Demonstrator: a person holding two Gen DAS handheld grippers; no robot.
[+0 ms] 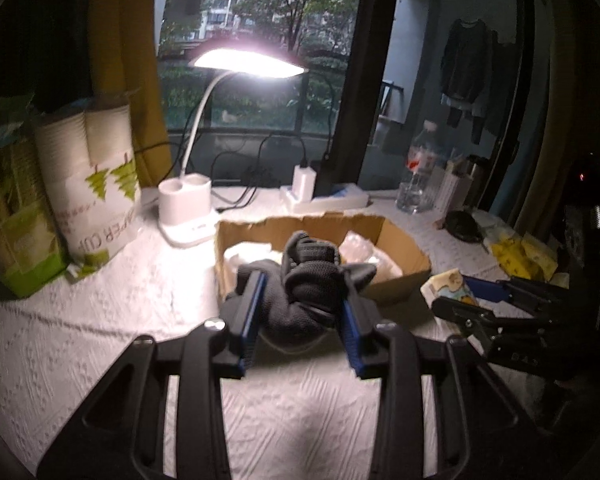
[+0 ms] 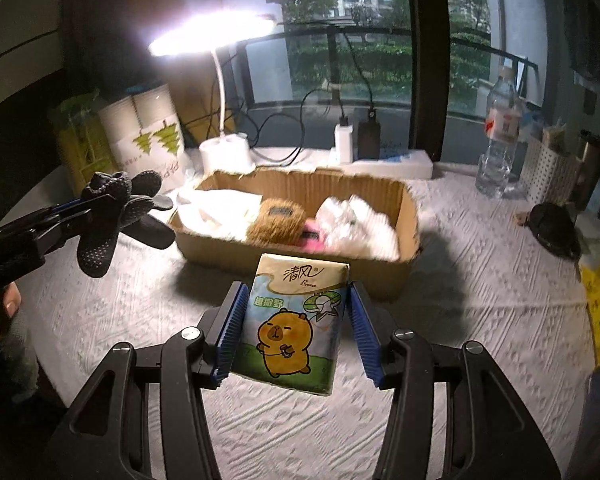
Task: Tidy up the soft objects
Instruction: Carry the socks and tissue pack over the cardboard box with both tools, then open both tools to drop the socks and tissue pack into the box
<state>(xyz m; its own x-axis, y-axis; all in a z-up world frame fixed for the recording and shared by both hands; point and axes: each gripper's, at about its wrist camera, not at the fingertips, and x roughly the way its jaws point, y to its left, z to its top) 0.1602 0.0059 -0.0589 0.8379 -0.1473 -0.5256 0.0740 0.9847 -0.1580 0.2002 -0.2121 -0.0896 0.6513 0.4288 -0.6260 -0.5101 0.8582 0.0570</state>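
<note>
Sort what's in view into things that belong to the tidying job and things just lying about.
Job: black glove in left claw; tissue pack in right claw; cardboard box.
Lying about: desk lamp; water bottle; paper cups; charger.

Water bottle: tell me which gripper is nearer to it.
Right. The right gripper, shut on a tissue pack, is in front of the box on the bottle's side. The left gripper, holding a glove, is beyond the box's far end.
</note>
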